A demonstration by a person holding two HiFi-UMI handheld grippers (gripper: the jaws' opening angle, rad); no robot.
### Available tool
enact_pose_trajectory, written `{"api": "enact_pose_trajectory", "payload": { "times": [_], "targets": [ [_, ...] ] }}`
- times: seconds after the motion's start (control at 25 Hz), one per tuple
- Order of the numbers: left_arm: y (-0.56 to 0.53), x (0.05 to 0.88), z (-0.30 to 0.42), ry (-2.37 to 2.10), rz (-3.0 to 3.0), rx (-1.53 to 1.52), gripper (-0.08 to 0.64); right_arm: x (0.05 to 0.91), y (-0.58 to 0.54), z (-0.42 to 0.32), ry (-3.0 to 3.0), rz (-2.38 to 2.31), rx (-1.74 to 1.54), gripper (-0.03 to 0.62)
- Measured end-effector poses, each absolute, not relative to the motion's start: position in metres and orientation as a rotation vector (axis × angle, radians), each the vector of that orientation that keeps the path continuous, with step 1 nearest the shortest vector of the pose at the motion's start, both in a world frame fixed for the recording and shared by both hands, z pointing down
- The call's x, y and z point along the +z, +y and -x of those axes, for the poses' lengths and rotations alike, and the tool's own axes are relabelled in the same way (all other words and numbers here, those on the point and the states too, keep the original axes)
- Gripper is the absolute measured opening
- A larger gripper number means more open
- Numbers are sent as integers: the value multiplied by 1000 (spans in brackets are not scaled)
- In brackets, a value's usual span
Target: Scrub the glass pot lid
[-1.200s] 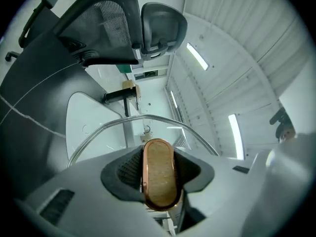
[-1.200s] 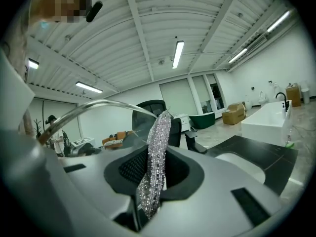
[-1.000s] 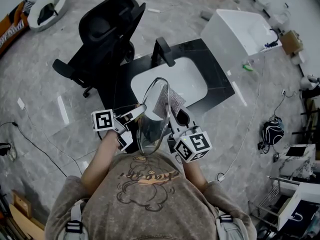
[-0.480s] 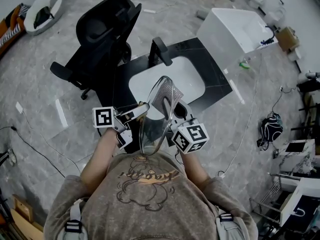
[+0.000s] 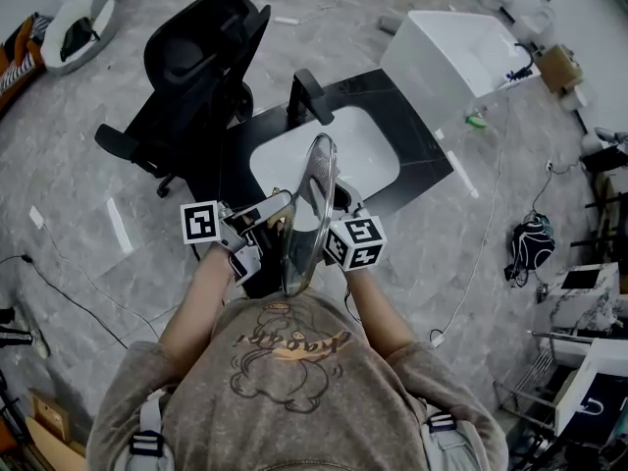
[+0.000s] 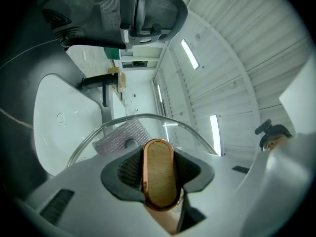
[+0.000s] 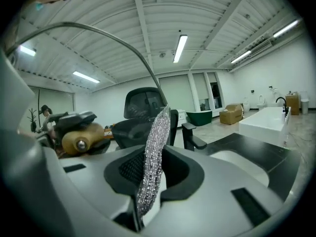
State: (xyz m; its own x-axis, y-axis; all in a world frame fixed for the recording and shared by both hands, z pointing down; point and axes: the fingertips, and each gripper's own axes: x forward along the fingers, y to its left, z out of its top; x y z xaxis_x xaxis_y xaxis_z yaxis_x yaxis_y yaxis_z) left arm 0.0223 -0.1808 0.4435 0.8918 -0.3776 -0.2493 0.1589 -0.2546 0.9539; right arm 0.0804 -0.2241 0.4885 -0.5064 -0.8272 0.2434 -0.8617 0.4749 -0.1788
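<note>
Standing on edge, glass lid (image 5: 308, 209) points toward sink (image 5: 371, 160).

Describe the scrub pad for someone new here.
Start at the white sink in the black counter; a glass lid is held on edge near it. Right of the lid, the right gripper pinches the scrub pad: a thin, silvery, glittering mesh sheet, unlike the clear glass and wooden knob.

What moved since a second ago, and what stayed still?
The right gripper, shut on the silvery scrub pad, moved forward beside the glass lid, toward the sink. The lid turned and now looks nearly edge-on from above. Nothing was picked up or let go. The left gripper kept holding the lid's wooden handle in place; sink and chair stayed put.
</note>
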Motion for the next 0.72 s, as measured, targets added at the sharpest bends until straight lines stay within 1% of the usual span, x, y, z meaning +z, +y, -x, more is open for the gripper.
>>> {"api": "enact_pose_trajectory", "payload": {
  "times": [0.28,0.72],
  "targets": [
    [-189,439,-15,-203,-1759,-570,175,533,-209,-64,-2550,-1326,516,83],
    [-201,450,1,-283,-1722,-607,175,537,-163,-33,-2636,-1063,615,83]
  ]
}}
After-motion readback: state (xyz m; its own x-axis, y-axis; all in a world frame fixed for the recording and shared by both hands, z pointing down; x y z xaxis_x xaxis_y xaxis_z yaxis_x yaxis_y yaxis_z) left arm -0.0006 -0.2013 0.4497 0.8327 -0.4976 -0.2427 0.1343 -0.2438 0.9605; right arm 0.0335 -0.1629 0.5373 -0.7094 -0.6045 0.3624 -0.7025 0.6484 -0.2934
